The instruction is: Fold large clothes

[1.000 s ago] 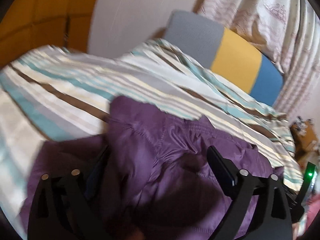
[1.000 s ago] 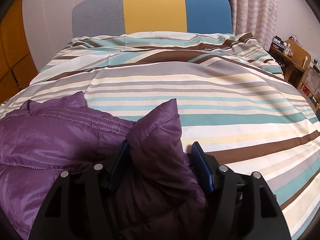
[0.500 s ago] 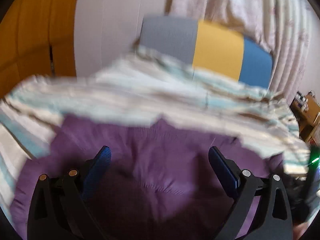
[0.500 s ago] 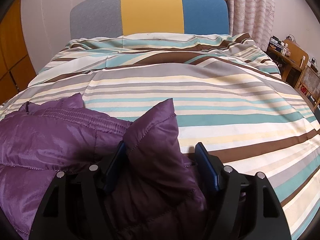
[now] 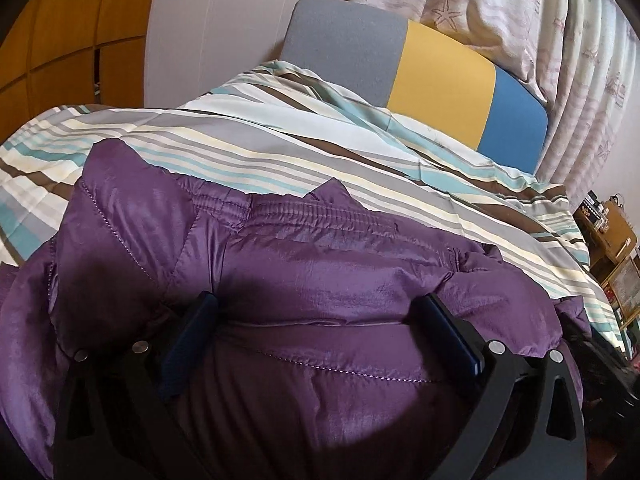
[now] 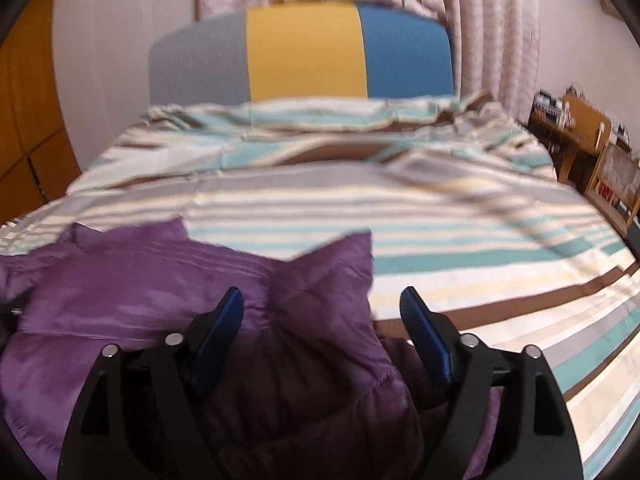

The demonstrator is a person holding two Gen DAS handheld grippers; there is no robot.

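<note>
A purple padded jacket lies bunched on the striped bed cover. My left gripper is open, its blue pads wide apart over the jacket's middle, with fabric bulging between them. In the right wrist view the jacket lies at the lower left with a pointed corner sticking up. My right gripper is open, its pads apart on either side of that corner, not pinching it.
The striped bed cover stretches ahead to a grey, yellow and blue headboard. Patterned curtains hang behind. Wooden furniture stands at the right of the bed, an orange wardrobe at the left.
My right gripper has opened and let go of the jacket corner, and has pulled back and tilted up. My left gripper has swung round and settled over the jacket's middle.
</note>
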